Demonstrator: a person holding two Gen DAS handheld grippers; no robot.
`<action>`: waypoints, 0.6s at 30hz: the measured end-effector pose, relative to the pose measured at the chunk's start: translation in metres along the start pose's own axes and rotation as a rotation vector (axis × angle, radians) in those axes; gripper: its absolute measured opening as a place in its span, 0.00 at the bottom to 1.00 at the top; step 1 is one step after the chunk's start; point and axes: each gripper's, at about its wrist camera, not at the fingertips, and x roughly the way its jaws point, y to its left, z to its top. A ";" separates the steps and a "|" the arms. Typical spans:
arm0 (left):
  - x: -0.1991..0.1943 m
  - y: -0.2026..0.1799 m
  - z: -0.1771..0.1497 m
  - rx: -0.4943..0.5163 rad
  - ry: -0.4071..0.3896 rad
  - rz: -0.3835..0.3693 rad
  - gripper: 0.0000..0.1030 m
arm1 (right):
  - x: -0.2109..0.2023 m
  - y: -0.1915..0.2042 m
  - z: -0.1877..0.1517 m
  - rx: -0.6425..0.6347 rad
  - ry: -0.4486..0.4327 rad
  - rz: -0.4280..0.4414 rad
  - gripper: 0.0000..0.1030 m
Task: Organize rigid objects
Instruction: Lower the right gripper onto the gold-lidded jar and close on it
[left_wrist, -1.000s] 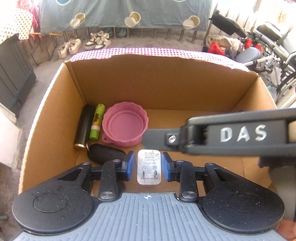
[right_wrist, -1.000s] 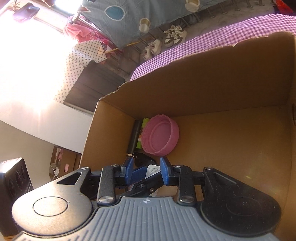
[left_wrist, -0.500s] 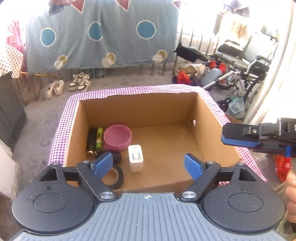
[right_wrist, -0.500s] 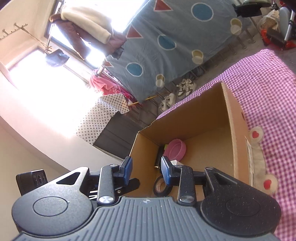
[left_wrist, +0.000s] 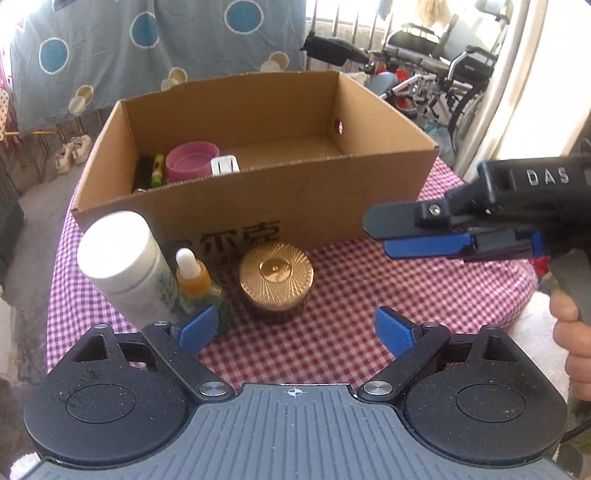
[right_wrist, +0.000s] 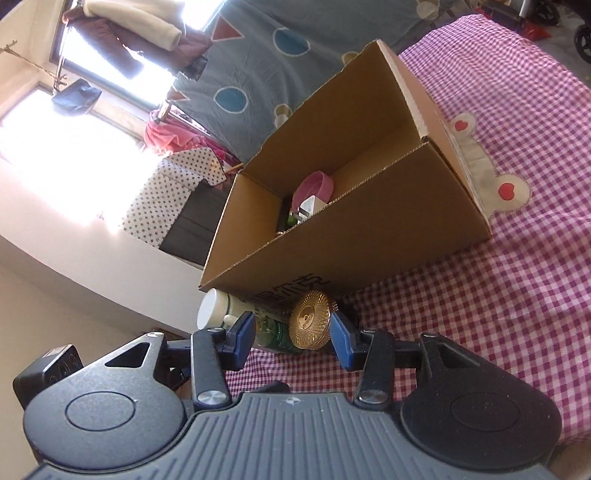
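Left tongs (left_wrist: 295, 328): seen spread wide and opening further, nothing between the blue pads; they are held low over the checked cloth, just in front of the three items left outside the box.
Right tongs (right_wrist: 292, 334): seen part open and opening, nothing clamped; in the right wrist view the gold-lidded jar (right_wrist: 310, 319) is framed between the pads, though the jar appears to stand farther off and no contact can be made out.
Cardboard box (left_wrist: 388, 184): set open-topped on the desk (left_wrist: 369, 288), clearly used as the collecting bin.
Already boxed: a pink bowl (left_wrist: 191, 162), a white charger (left_wrist: 224, 165), a green tube (left_wrist: 158, 173) and a dark cylinder (left_wrist: 143, 177) are packed against the left wall, leaving floor free for more.
Still to be sorted: a white bottle (left_wrist: 125, 258), a dropper bottle (left_wrist: 192, 277) and the jar (left_wrist: 275, 277) are lined up touching the box's front wall.
Likely step: a fresh pick is judged to be lined up, the jar being the probable target.
Hidden: the box's lower contents are cut off by its front wall; the dropper bottle's base is masked by a left pad.
Hard to read: the bottle label and the box print are partly covered.
Edge of view: only part of a hand (left_wrist: 576, 332) on the right handle is shown.
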 end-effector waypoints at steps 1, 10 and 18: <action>0.005 -0.001 -0.002 -0.001 0.000 0.004 0.90 | 0.006 0.000 0.002 -0.001 0.008 -0.008 0.46; 0.041 -0.004 -0.010 -0.002 -0.021 0.029 0.87 | 0.056 -0.008 0.008 -0.033 0.089 -0.076 0.46; 0.052 -0.004 -0.001 -0.012 -0.044 0.016 0.86 | 0.078 -0.007 0.009 -0.054 0.148 -0.077 0.46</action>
